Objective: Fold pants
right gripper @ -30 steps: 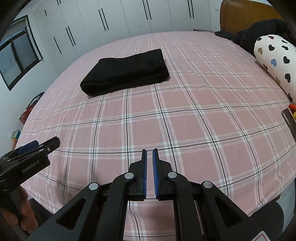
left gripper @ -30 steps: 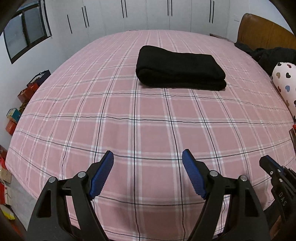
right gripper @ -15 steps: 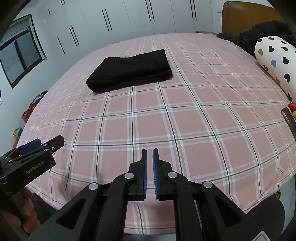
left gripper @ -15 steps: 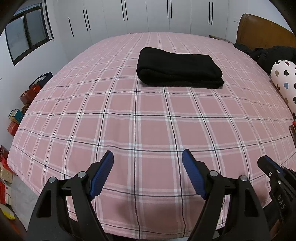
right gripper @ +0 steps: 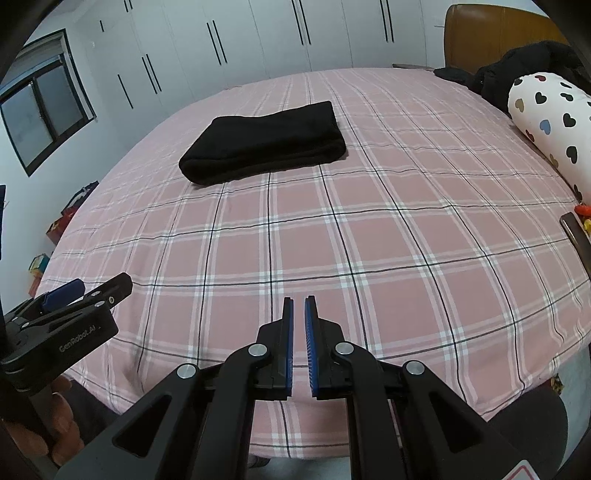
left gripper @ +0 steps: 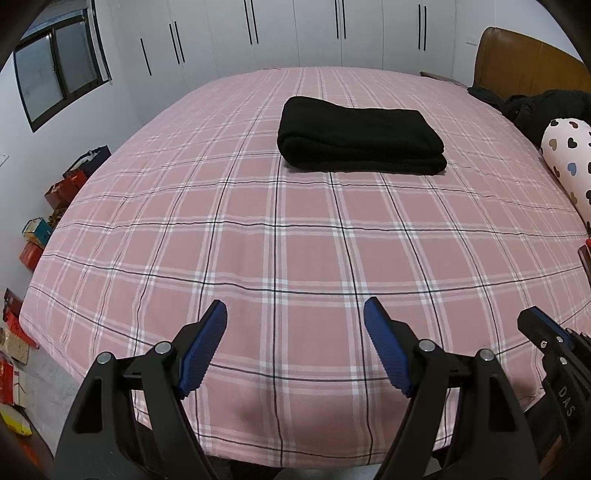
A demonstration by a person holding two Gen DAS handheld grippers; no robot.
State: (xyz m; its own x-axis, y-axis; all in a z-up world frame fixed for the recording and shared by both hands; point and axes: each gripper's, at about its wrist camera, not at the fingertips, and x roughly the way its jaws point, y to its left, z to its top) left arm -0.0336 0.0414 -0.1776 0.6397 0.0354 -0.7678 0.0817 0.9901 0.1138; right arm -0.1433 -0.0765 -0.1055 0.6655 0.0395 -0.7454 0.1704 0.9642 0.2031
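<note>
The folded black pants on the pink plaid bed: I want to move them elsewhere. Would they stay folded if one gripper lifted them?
Probably not: the folded black pants look like soft, thick fabric in loose layers, so a one-edge grab would likely let them droop and unfold. They likely won't roll, lying flat on the pink plaid bedsheet.

So my room's basically all bed (left gripper: 295,240), with a pink plaid sheet covering the whole thing. Behind it there's a wall of white wardrobe doors (left gripper: 295,33) with thin black handles. Dark-framed window (left gripper: 59,81) sits on the white wall to my left, and a bunch of red boxes and bags (left gripper: 55,192) are piled on the floor under it. Brown headboard (right gripper: 495,33) is off to the right, with a heart-print pillow (right gripper: 546,114) and some dark clothes (right gripper: 517,70) dumped next to it.
</note>
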